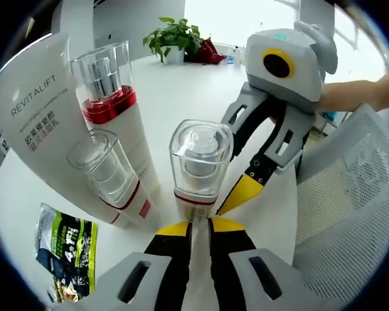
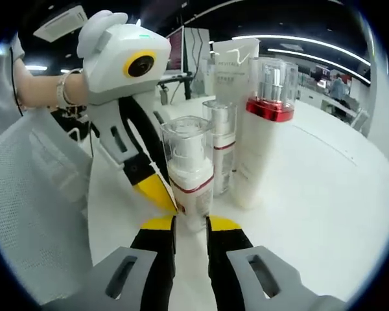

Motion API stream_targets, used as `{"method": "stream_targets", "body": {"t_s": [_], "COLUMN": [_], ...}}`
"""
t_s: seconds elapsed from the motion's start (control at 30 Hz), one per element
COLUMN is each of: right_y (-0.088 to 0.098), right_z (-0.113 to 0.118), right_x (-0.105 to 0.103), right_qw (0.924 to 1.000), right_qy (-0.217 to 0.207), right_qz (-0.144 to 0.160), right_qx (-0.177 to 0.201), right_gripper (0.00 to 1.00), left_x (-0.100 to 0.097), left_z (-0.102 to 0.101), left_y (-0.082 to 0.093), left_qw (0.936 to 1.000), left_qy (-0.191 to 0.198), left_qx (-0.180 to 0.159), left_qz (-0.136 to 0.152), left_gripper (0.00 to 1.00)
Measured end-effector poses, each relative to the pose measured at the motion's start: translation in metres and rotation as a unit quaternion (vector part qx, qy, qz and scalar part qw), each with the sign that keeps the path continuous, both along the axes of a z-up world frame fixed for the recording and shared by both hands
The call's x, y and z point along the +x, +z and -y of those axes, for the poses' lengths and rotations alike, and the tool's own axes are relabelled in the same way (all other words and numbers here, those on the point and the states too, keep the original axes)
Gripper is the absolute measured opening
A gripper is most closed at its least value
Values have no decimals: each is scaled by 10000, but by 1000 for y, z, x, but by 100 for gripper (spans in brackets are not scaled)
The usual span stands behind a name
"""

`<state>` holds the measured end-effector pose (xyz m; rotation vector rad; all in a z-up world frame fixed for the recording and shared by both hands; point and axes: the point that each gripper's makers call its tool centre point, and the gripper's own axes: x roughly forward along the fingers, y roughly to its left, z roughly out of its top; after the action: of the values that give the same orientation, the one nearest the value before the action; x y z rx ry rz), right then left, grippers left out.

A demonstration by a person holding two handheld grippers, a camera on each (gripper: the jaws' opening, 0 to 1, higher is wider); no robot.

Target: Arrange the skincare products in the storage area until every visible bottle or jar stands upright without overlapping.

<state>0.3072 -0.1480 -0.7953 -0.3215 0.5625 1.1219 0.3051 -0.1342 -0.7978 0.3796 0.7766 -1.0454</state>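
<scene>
Skincare bottle (image 1: pixel 200 165) (image 2: pixel 190 170) with clear cap stood upright on white table (image 1: pixel 181 97) (image 2: pixel 324 188) — left gripper (image 1: pixel 200 227) and right gripper (image 2: pixel 190 223) both pinched its base, jaws nearly closed. Beside it stood two taller bottles (image 1: pixel 113 116) (image 2: pixel 262 129).

Both tools are the same build: the left gripper (image 1: pixel 200 226) has two black jaws with yellow tips, sitting in a light grey plastic shell that has a rounded slot cut into each side. The right gripper (image 2: pixel 191 224) matches it, black jaws, yellow tips, grey slotted shell. From across, the right one's pale grey rounded housing (image 1: pixel 286 57) shows a small green light on top, grey slotted link arms and a yellow wedge tip on black. The left one's white housing (image 2: pixel 124 55) has the same green light. The person's forearm (image 2: pixel 44 92) wears a thin silver bracelet (image 2: pixel 65 91), no sleeve visible there
</scene>
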Motion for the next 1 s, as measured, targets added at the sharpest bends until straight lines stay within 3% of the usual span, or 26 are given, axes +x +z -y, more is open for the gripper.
{"method": "stream_targets", "body": {"t_s": [0.57,1.0], "right_y": [2,2], "right_z": [6,2], "right_x": [19,30], "right_qw": [9972,9962], "right_qy": [-733,-844], "right_qz": [97,194], "right_qx": [118,51], "right_gripper": [18,14], "left_x": [9,8], "left_z": [10,8], "left_y": [2,4], "left_qw": [9997,9996], "left_qy": [80,97], "left_qx": [-215,-269], "left_qz": [127,80], "left_gripper": [14,16]}}
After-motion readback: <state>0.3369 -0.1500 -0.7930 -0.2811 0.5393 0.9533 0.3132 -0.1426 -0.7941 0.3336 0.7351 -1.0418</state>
